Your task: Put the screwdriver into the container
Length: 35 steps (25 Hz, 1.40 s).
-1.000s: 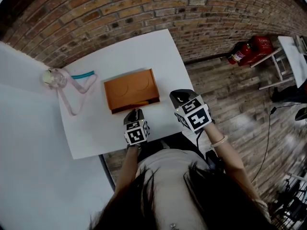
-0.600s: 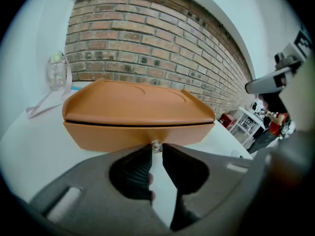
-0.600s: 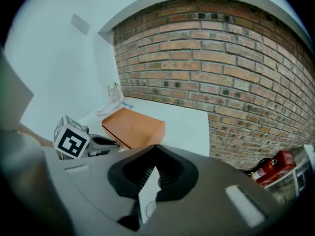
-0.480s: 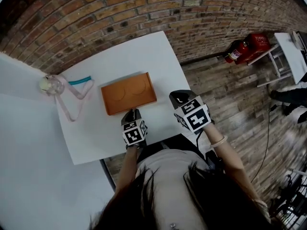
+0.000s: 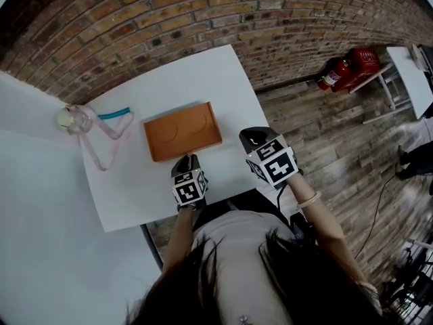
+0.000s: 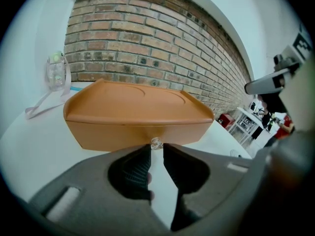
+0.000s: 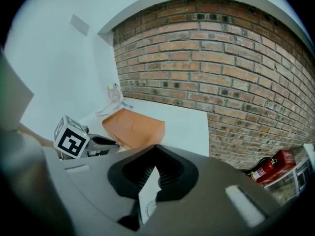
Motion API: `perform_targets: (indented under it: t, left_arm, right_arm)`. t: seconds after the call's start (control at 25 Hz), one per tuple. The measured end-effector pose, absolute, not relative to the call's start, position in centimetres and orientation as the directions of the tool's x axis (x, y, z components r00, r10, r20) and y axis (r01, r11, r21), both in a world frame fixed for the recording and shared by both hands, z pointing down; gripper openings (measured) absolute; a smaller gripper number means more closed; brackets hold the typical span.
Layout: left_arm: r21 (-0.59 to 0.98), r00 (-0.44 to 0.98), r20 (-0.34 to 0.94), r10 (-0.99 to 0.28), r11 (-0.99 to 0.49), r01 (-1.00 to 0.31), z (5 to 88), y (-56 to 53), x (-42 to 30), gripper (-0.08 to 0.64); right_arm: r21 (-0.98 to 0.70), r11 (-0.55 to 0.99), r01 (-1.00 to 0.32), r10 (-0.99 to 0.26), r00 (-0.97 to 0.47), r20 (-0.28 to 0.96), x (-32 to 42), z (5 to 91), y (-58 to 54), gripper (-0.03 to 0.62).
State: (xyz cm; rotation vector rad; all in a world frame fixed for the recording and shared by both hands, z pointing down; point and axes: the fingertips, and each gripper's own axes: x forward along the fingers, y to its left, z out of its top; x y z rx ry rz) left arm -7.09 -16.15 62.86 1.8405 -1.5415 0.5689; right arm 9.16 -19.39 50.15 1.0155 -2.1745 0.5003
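The orange container [image 5: 183,131] lies closed on the white table [image 5: 223,80]; it fills the left gripper view [image 6: 133,112] and shows in the right gripper view [image 7: 133,127]. A small clear knob [image 6: 156,143] sticks out of its front wall. My left gripper [image 5: 190,158] is at that front; its jaws [image 6: 156,149] are opening, with the knob right at their tips. My right gripper [image 5: 252,138] hovers at the table's near right edge, apart from the container, its jaws [image 7: 156,151] shut on nothing. No screwdriver is in view.
A clear little bottle [image 5: 73,119] with a pink strap [image 5: 101,141] and a teal piece [image 5: 116,113] lies at the table's far left. A brick wall runs behind. A red fire extinguisher [image 5: 342,73] stands on the wooden floor to the right.
One second ago the container's front stood open with a dark gap; now it is closed. The container has slid slightly away from me with the left gripper at its front.
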Motion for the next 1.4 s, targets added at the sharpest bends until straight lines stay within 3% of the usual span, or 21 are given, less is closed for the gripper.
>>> perform_targets:
  t: [0.28,1.04,1.4]
  left_arm:
    - [0.200,0.211,0.686,-0.696,-0.098,-0.975,62.2,-14.0,-7.9,0.086]
    - [0.111,0.176,0.500,-0.848,-0.139,-0.984,52.4,-9.0,-13.9,0.083]
    - [0.064,0.142,0.380,-0.914,-0.128,-0.990,46.2,-8.1,-15.0,0.067]
  right_arm:
    - [-0.060,0.629,-0.775,-0.529,-0.483,0.698,8.0,49.5,-17.9,0.006]
    - [-0.094,0.576,-0.812,-0.649,-0.524,0.552,2.8,46.3,-13.2,0.006]
    - [-0.100,0.558,-0.824,-0.724,-0.543,0.425,2.6,42.8,-12.4,0.006]
